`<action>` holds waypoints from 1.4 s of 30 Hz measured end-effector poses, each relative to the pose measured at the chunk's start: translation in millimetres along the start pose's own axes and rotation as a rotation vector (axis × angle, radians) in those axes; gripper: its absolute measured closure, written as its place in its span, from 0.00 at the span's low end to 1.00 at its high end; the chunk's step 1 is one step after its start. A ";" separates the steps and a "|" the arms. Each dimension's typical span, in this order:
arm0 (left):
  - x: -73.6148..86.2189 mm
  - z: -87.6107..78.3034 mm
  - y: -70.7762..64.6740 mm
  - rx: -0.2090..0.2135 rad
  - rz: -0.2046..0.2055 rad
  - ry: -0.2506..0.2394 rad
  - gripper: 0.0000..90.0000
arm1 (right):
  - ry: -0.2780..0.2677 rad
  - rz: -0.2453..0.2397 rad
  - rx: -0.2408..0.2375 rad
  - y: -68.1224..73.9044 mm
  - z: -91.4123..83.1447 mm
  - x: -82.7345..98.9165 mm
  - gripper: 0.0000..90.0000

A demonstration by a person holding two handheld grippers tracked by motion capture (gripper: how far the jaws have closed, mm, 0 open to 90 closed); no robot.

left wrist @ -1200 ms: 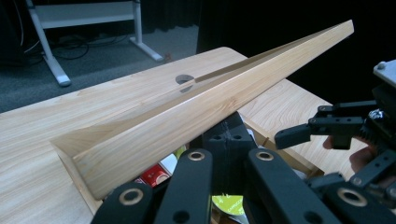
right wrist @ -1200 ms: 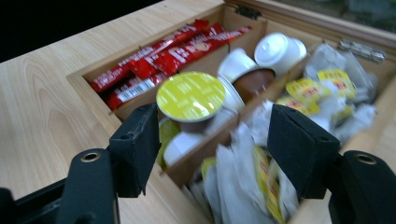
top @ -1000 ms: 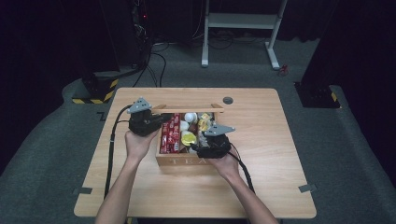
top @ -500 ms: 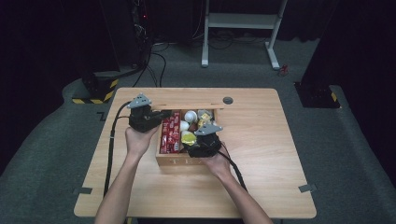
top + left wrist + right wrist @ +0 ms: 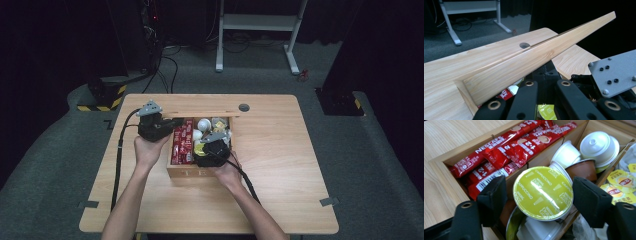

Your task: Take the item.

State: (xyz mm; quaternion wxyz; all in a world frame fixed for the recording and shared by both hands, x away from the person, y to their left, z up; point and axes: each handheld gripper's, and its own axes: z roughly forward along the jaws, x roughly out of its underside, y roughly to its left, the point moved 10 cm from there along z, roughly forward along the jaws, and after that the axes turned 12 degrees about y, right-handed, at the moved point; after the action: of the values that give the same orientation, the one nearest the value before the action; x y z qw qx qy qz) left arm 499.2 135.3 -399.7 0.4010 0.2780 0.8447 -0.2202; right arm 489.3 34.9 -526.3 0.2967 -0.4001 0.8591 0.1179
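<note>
An open wooden box [image 5: 195, 172] sits mid-table. It holds red Nescafe sachets [image 5: 516, 147] on its left, coffee capsules in the middle and yellow tea bags [image 5: 621, 180] on its right. My right gripper [image 5: 541, 195] is open over the capsule compartment. Its pads flank a yellow-green cappuccino capsule [image 5: 542, 182] with small gaps on both sides. White capsules [image 5: 599, 145] and a brown one [image 5: 582, 168] lie beyond it. My left gripper [image 5: 546, 75] is at the box's far left corner, shut at the lower edge of the raised lid [image 5: 524, 62].
The table [image 5: 300, 165] has a round cable hole [image 5: 244, 107] behind the box. The right gripper's grey plate [image 5: 614, 70] sits close beside the left gripper. A white desk frame [image 5: 260, 30] and cables lie on the floor beyond.
My right gripper has shifted a little left over the box, settling around the yellow-green capsule. The left gripper and the lid have stayed put.
</note>
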 end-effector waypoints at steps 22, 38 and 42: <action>1.5 0.2 -0.8 -0.003 0.003 0.005 1.00 | -0.064 0.032 -0.031 -5.8 -17.5 0.5 0.42; 2.2 0.3 -0.9 -0.005 0.008 0.008 1.00 | -0.087 0.018 -0.014 -8.4 -35.1 -0.9 0.42; 2.0 0.2 -0.9 -0.003 0.006 0.007 1.00 | -0.091 0.026 -0.023 -10.8 -38.1 0.2 0.42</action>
State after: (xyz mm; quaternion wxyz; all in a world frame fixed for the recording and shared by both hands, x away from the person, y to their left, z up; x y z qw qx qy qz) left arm 497.7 135.1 -401.3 0.3989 0.2808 0.8456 -0.2169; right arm 481.6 11.0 -495.7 0.3293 -0.3863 0.8485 0.1495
